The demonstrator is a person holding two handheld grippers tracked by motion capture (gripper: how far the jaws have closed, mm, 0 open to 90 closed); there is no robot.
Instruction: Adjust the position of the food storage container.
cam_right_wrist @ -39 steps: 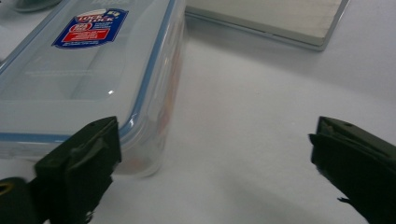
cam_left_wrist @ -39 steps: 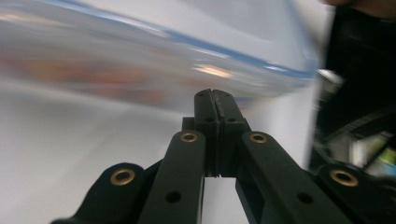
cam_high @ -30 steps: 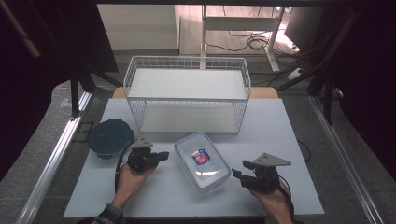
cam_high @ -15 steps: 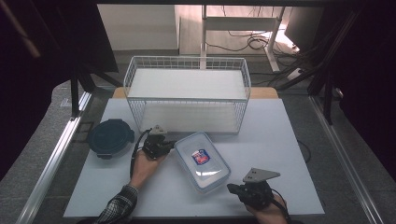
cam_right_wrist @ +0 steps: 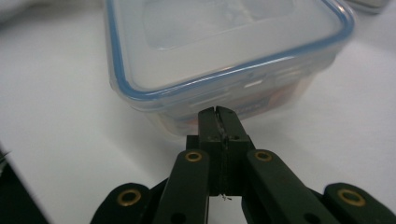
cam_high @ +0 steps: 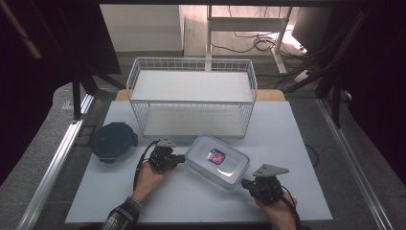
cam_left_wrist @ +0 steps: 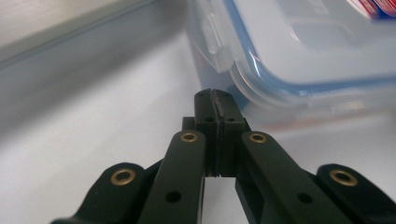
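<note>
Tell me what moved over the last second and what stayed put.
The left gripper moved forward and toward the clear lidded container, its shut jaws now at the container's left end. The right gripper pulled back toward the person, then came forward again to the container's near right corner, jaws shut. Neither holds anything. The container, wire basket and dark round lid stayed put.

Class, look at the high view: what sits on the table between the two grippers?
The clear lidded container lies between the left gripper and right gripper, seen in the high view.
</note>
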